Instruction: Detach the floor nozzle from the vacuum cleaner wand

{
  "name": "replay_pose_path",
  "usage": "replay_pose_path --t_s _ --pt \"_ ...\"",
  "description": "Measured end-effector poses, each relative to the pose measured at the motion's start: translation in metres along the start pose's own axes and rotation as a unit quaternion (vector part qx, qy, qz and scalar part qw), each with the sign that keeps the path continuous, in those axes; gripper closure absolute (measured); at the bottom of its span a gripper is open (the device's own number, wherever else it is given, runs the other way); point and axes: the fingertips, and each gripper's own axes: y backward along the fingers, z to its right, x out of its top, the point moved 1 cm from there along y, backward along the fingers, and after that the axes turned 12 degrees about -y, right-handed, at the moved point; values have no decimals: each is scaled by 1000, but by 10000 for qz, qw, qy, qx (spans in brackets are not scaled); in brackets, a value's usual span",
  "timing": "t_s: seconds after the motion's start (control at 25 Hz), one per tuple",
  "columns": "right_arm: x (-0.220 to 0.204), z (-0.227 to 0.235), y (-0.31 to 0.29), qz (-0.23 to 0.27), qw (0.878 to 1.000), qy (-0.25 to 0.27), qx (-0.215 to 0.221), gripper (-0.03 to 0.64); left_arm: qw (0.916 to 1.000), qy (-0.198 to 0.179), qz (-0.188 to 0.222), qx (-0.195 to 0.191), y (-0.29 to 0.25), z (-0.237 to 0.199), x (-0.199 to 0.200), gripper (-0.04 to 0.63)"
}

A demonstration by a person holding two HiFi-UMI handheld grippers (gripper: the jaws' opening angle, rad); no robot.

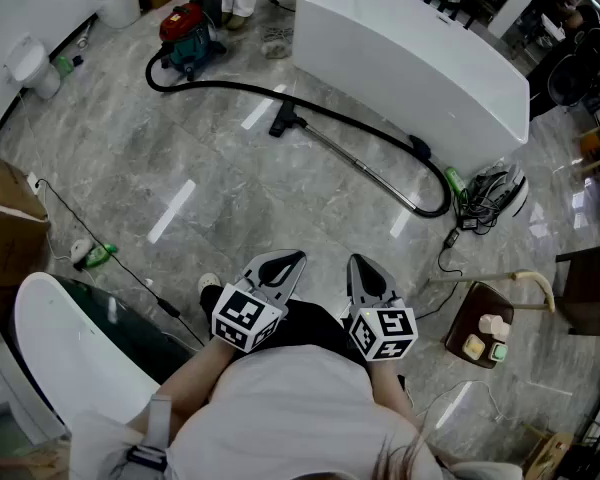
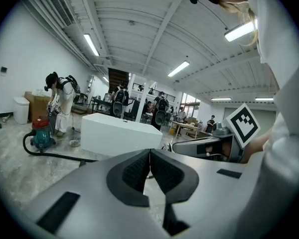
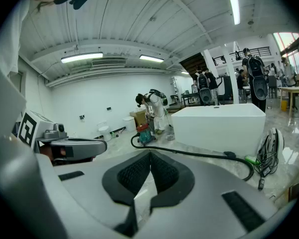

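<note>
Left gripper (image 2: 150, 151): jaws closed together, empty, touching nothing, held low in front of the person.
Right gripper (image 3: 150, 152): jaws also closed together, empty, just beside the left one.
Floor nozzle (image 1: 283, 122): one, black, lay on the grey marble floor (image 1: 230, 188) at the end of the wand (image 1: 365, 168), well apart from both grippers.
Wand: one metal tube, slanted along the floor beside the bathtub (image 1: 410, 58).
Vacuum cleaner (image 1: 185, 36): one, red and teal, farther off, its black hose (image 1: 220, 86) looped past the nozzle.
Around: one white bathtub; a cardboard box (image 1: 5, 218) at the left.
Between grippers and nozzle: only bare floor.
</note>
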Motion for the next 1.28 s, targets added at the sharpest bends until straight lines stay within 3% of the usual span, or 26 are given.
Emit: replay_pose_path --t_s 0.48,0.92,1.28 --pt "2 4 0 46 10000 28 8 600 9999 -16 -92 118 -2 -7 -2 584" --pt "-6 -7 5 68 9989 -145 451 600 9995 33 -149 281 3 4 -4 584" --pt "0 13 -1 266 9987 -390 174 600 9994 53 -260 225 -2 2 -10 584"
